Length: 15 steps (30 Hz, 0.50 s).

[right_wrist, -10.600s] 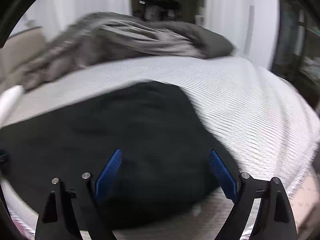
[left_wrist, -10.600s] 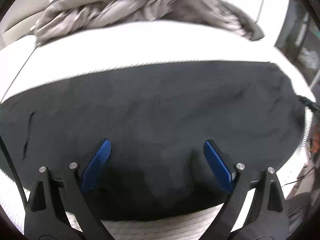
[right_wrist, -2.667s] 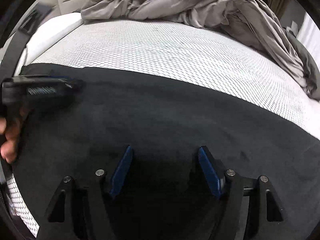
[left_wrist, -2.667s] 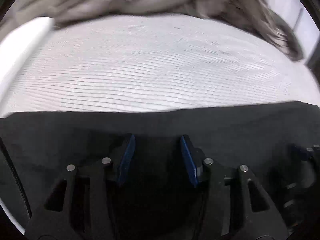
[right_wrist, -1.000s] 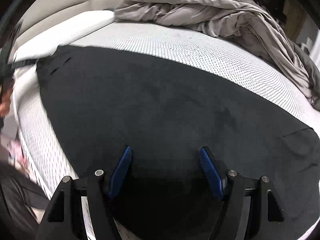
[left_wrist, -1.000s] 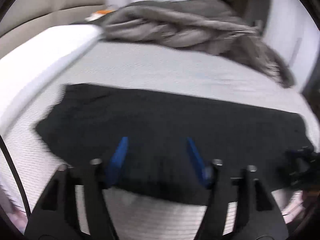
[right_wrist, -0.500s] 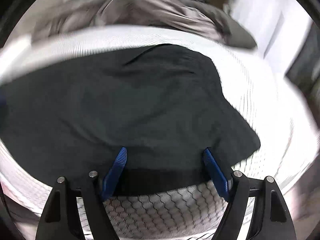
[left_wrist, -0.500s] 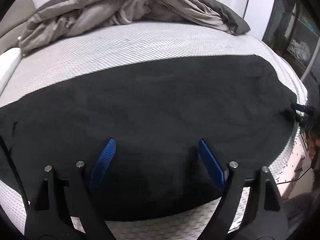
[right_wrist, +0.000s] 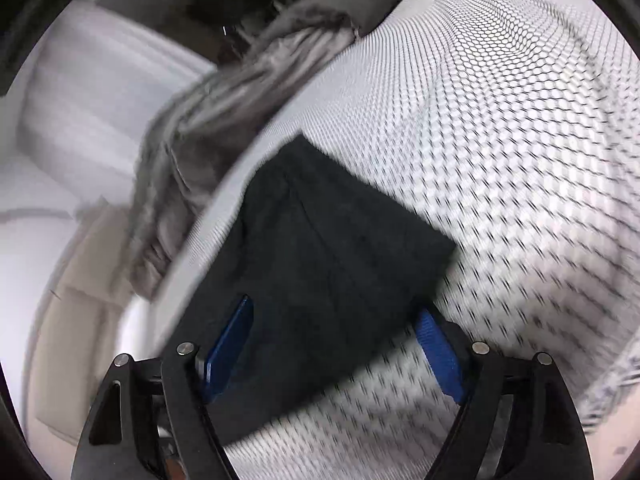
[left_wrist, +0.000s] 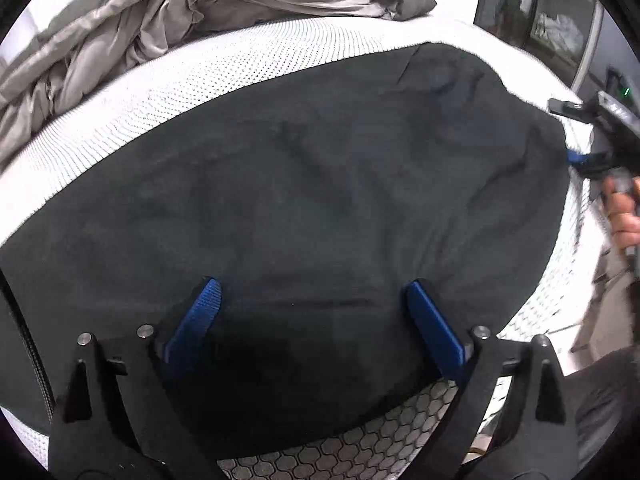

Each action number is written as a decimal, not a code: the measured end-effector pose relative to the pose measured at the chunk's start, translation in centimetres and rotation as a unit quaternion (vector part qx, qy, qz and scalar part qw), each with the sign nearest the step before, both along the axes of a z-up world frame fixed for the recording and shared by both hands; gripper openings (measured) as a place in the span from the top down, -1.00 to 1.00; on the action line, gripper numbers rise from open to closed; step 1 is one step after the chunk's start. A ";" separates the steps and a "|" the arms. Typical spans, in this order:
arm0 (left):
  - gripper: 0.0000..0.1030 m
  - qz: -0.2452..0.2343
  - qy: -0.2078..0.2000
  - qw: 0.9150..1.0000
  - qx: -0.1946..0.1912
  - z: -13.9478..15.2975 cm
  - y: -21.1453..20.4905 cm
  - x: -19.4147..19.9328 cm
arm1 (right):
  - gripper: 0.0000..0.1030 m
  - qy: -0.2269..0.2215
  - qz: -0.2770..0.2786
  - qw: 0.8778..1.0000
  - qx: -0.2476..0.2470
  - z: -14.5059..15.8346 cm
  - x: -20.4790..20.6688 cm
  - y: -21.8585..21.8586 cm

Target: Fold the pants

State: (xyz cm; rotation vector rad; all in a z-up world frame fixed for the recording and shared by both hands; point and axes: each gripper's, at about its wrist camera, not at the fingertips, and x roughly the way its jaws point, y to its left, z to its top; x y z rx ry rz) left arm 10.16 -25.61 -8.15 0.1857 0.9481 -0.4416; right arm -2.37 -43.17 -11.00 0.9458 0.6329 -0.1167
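Note:
Black pants (left_wrist: 320,184) lie flat across the white honeycomb mattress (left_wrist: 200,76). My left gripper (left_wrist: 312,312) hovers over their near edge; its jaws are opening and nothing is pinched between the blue pads. The other gripper (left_wrist: 592,148) shows at the far right of that view, at the pants' end, with a hand on it. In the right wrist view, tilted and blurred, one end of the pants (right_wrist: 332,256) lies under my right gripper (right_wrist: 336,340). Its jaws are opening too, with cloth below them but not clamped.
A crumpled grey duvet (left_wrist: 180,20) is heaped along the far side of the bed (right_wrist: 500,120), also seen as the duvet (right_wrist: 224,120) in the right view. A dark cabinet with glass (left_wrist: 540,20) stands beyond the bed's right end. The mattress edge runs near my left fingers.
Both grippers swept sideways along the pants and widened their jaws. The right view rolled hard, so the bed now looks tilted, and it has reached one end of the pants.

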 end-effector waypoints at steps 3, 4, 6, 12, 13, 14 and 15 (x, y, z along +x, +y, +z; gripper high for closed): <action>-0.82 0.013 0.008 1.000 -0.027 0.2 1.1 0.8 | -0.61 -0.035 -0.034 0.999 0.023 -0.4 1.4 -1.3; -0.82 0.016 0.007 0.999 -0.028 0.5 1.6 1.3 | -0.61 -0.048 -0.043 0.998 0.022 -0.2 1.9 -1.5; -0.82 0.027 0.001 0.999 -0.033 0.9 2.7 1.6 | -0.44 -0.049 -0.056 0.997 -0.007 0.2 3.0 -1.6; -0.82 0.098 -0.006 0.993 -0.062 2.8 9.0 3.5 | 0.65 0.008 -0.064 0.987 -0.148 4.4 6.8 2.6; -0.82 0.114 -0.005 0.991 -0.067 3.0 10.3 3.9 | 0.68 -0.009 -0.048 0.985 -0.167 6.0 7.0 4.1; -0.82 0.133 -0.003 0.988 -0.075 3.2 11.7 4.3 | 0.69 -0.027 -0.029 0.983 -0.180 7.3 7.2 5.6; -0.82 0.145 -0.001 0.986 -0.082 3.5 12.9 4.5 | 0.69 -0.050 0.003 0.981 -0.187 8.8 7.8 8.0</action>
